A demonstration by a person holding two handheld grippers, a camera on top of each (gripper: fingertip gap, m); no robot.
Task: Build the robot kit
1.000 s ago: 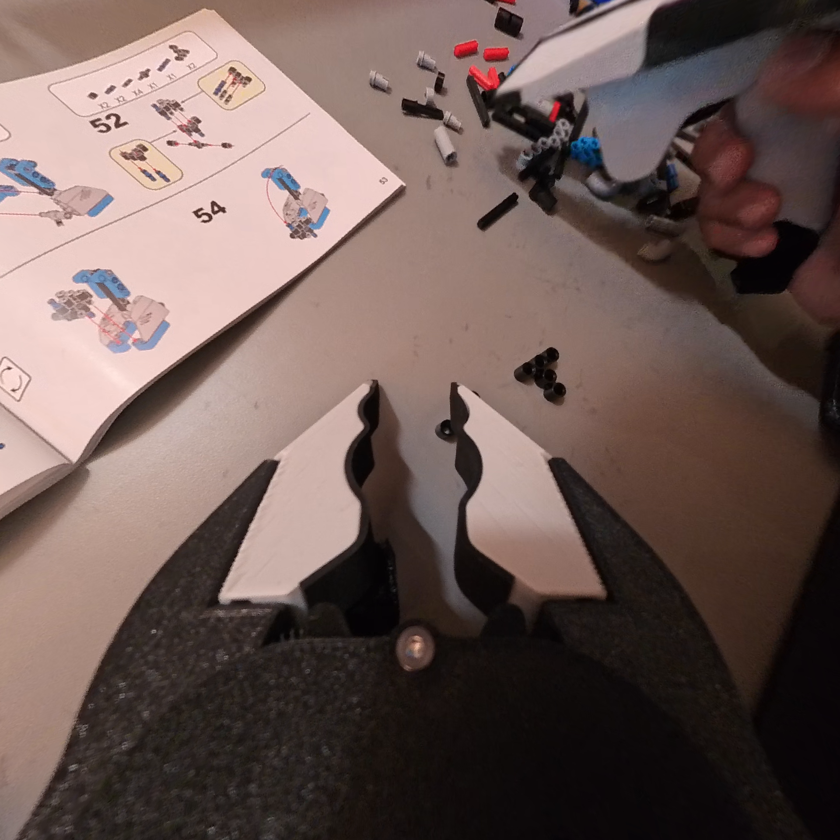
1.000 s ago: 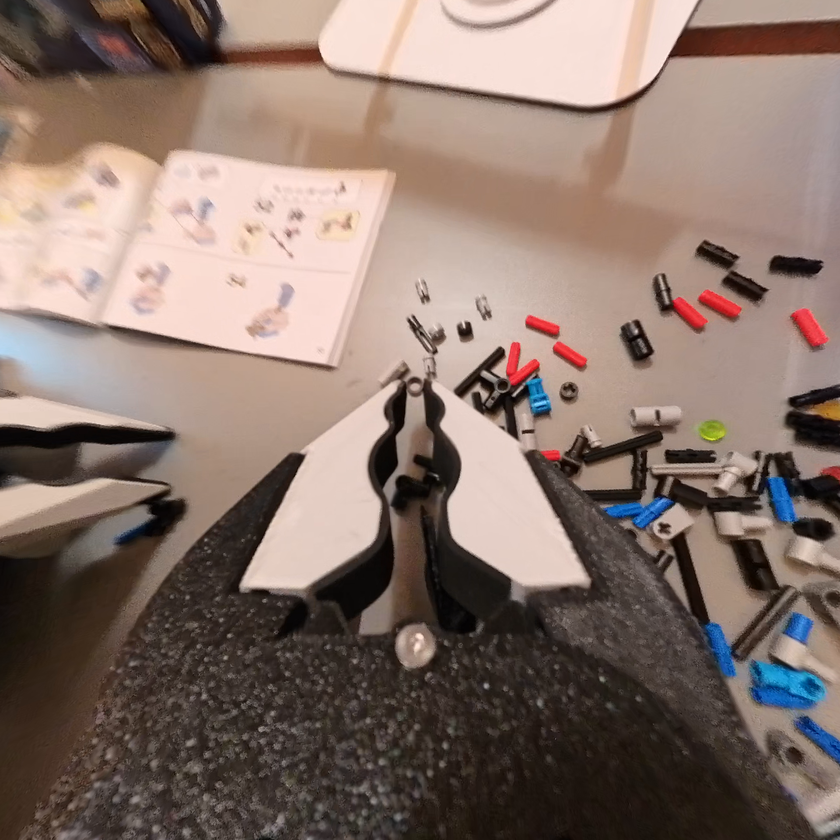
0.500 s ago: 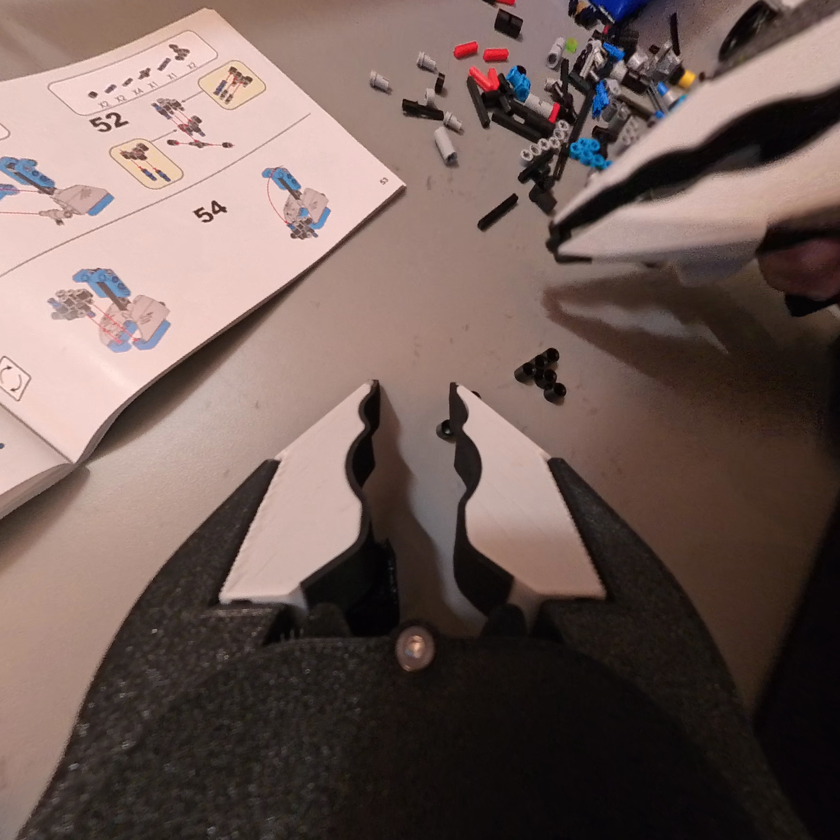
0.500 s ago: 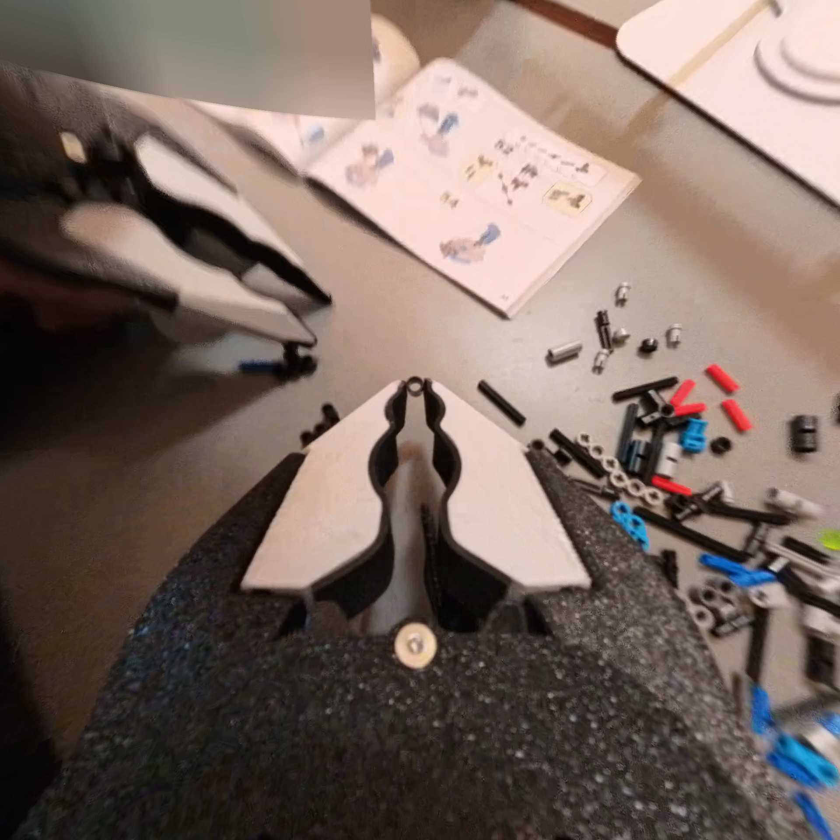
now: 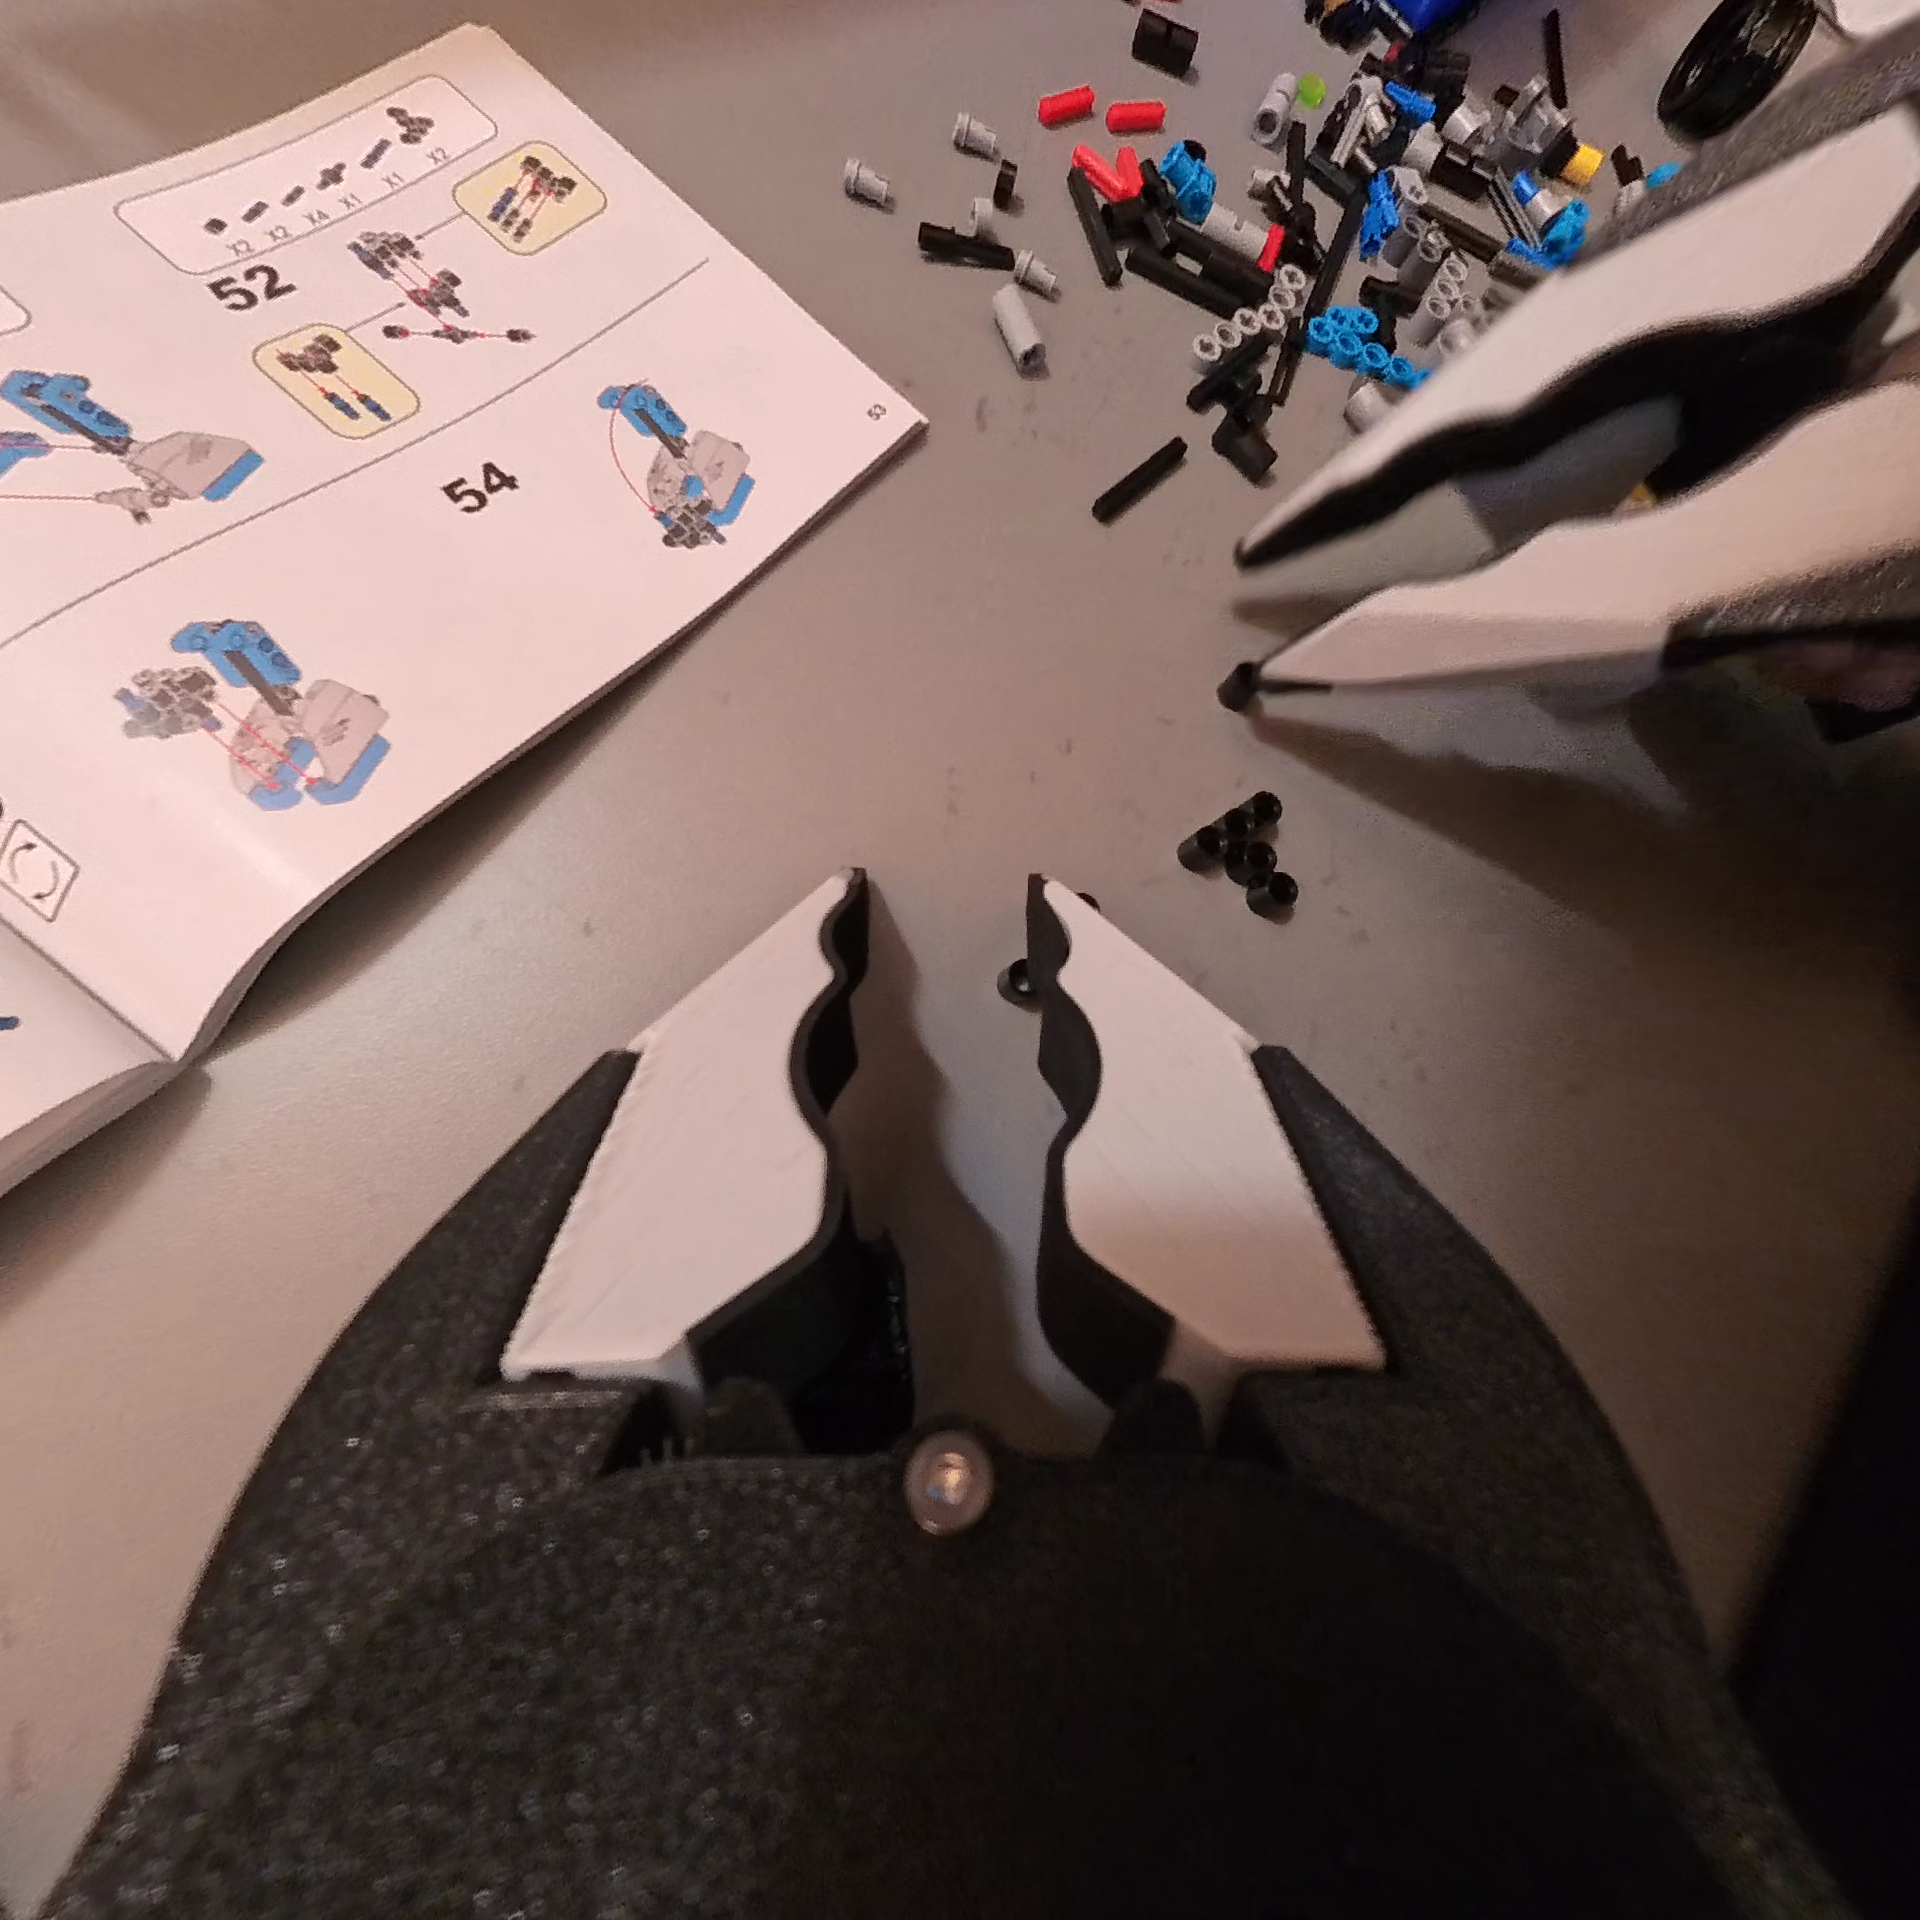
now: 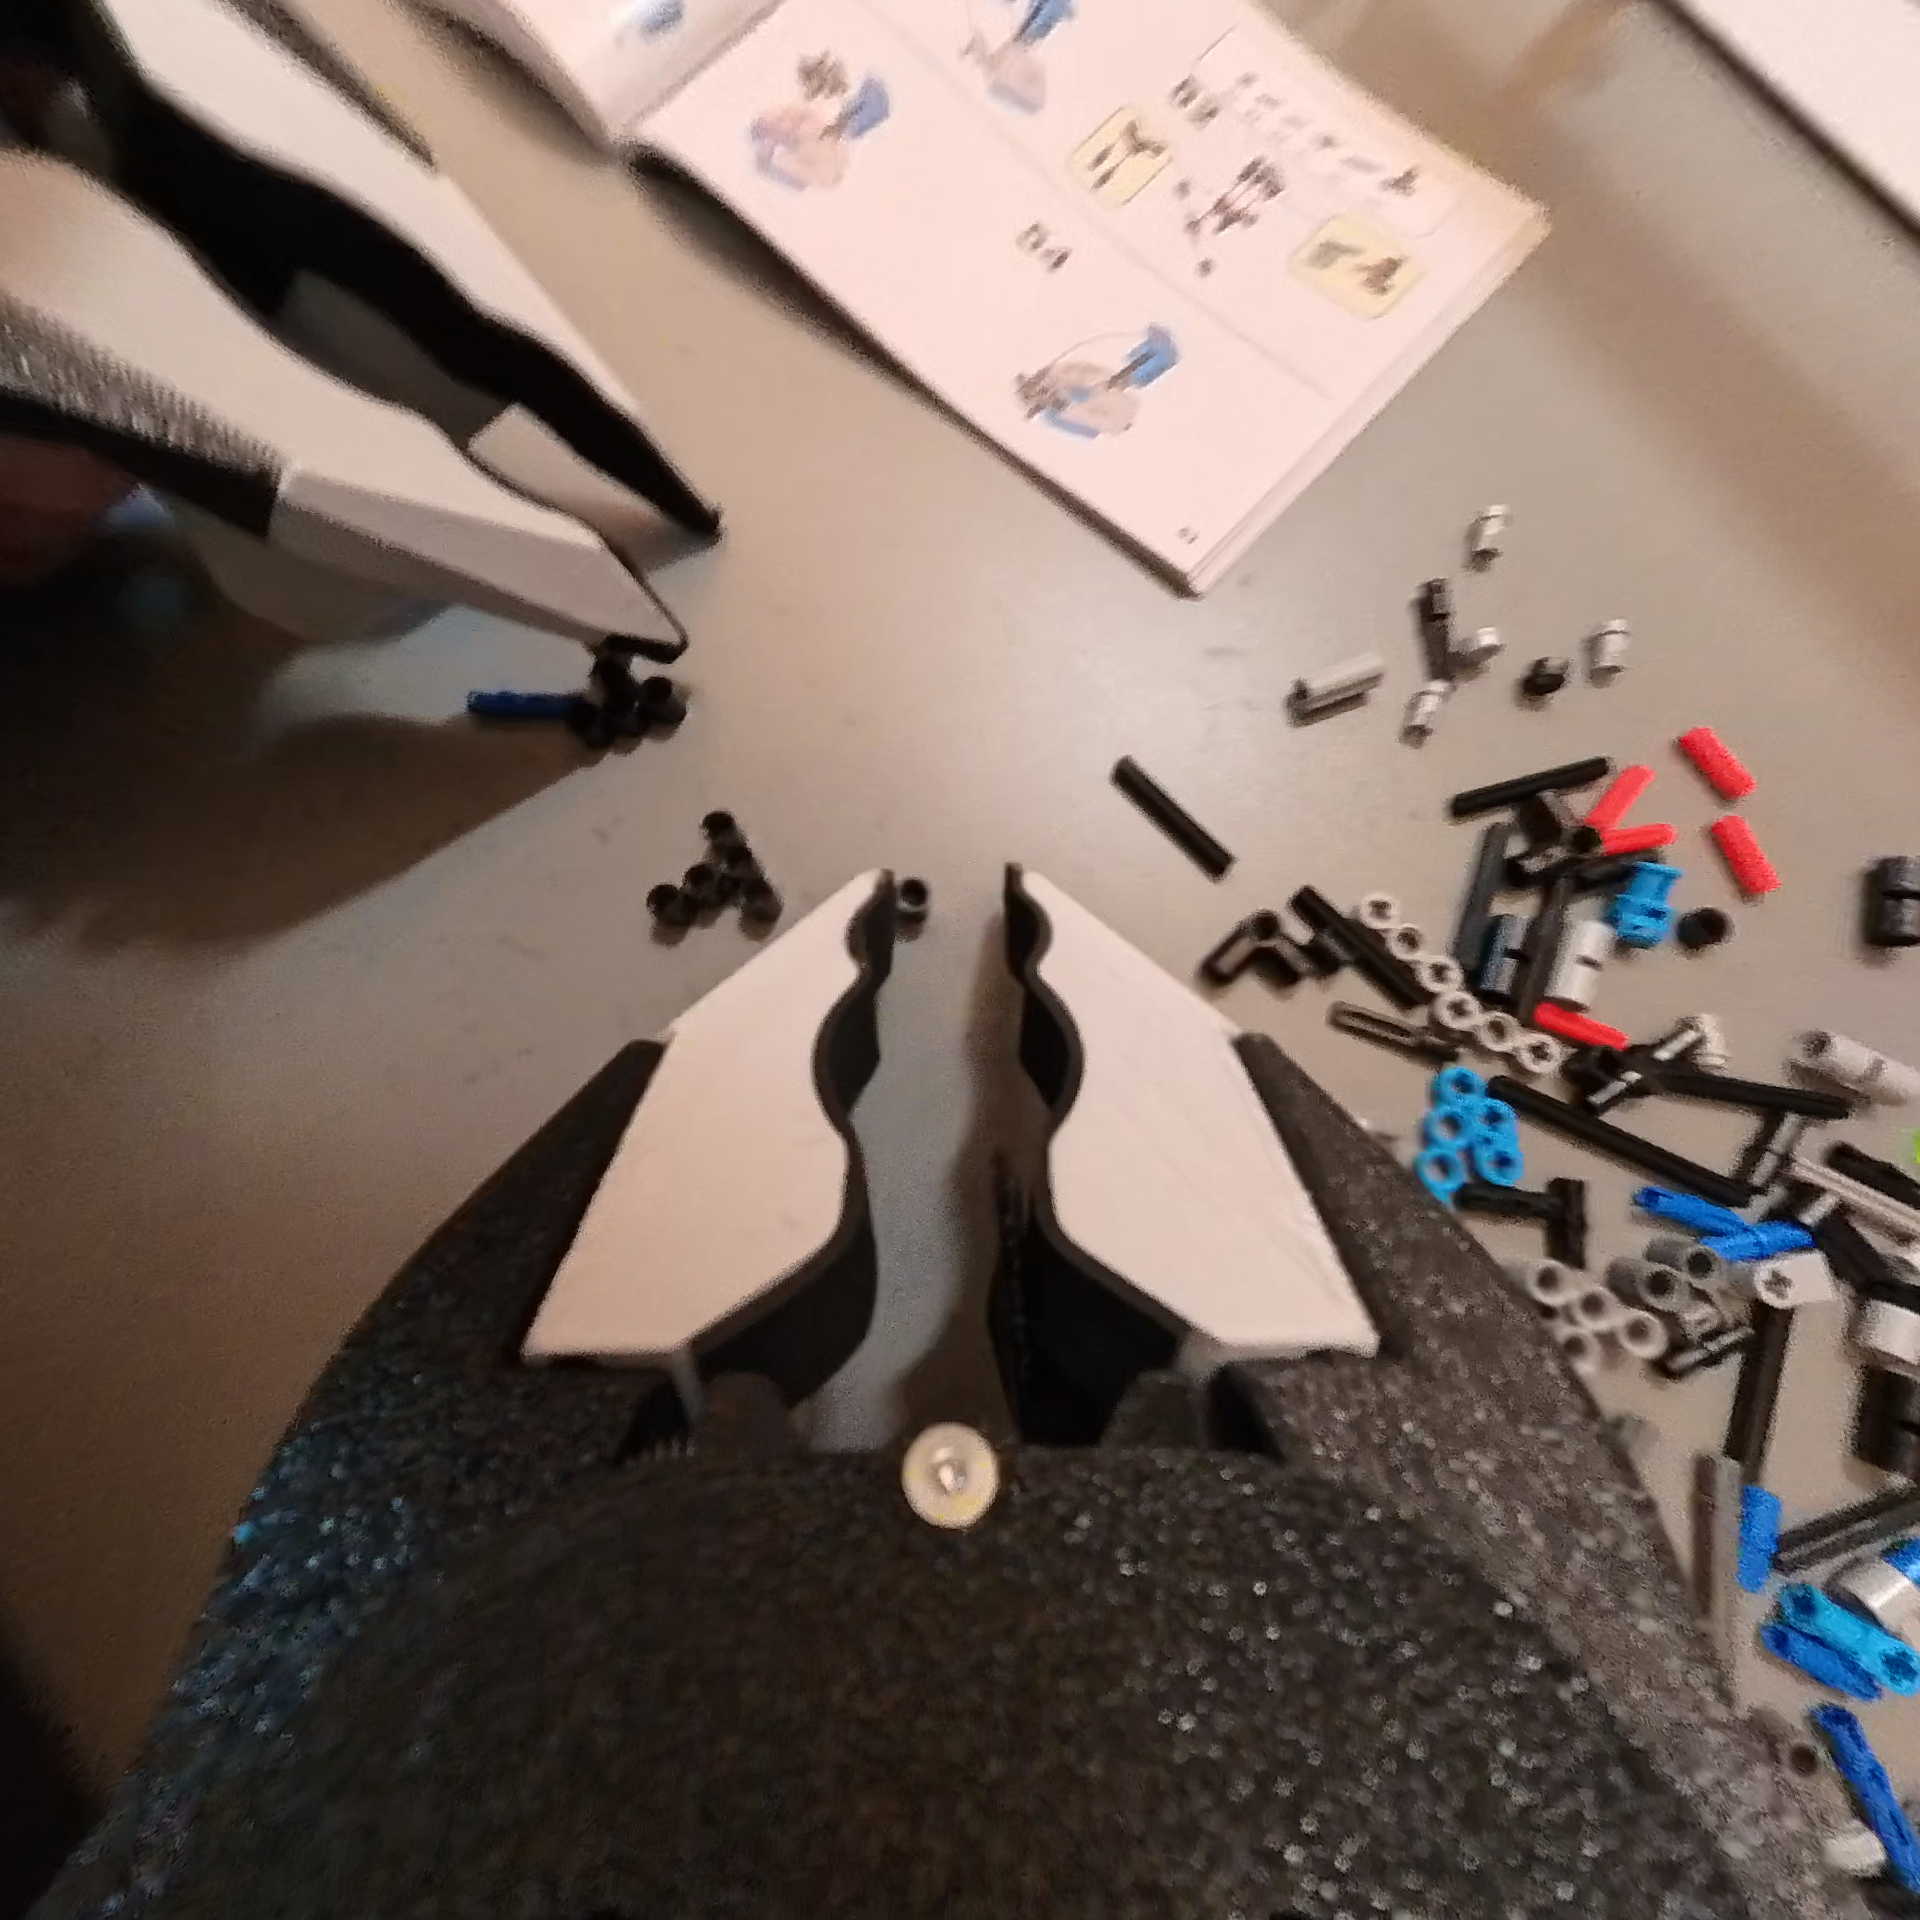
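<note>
- Grippers, 2 of them, hover low over a grey table (image 5: pixel 727 831), their tips pointing toward each other.
- Left gripper (image 5: pixel 945 888) has its white fingers spread with a clear gap; only bare table shows between them, nothing gripped. A small black ring piece (image 5: pixel 1018 982) lies on the table, touching or just beside the inner edge of its right-hand finger.
- Right gripper (image 6: pixel 945 883) also has its fingers parted – the gap is narrower than the left one's. A small black bush (image 6: pixel 912 894) sits at the tip of its left-hand finger; I cannot tell whether it touches the pad or just lies on the table. In the left wrist view that same tip shows a dark bit at its end.
- Between the 2 tools lies a cluster of small black connectors (image 5: pixel 1242 852), seen also in the right wrist view (image 6: pixel 717 883), just left of the right gripper's tip.
- Another black clump with a blue pin (image 6: pixel 520 703) sticking out lies under the left gripper's tip in the right wrist view.
- An open instruction booklet (image 5: pixel 416 520) lies flat to the left gripper's left, well apart from both tools.
- A loose pile of parts (image 6: pixel 1610 987) – black axles, red and grey pins, blue connectors – spreads to the right of the right gripper; a lone black axle (image 6: pixel 1169 816) lies nearest its tip.
</note>
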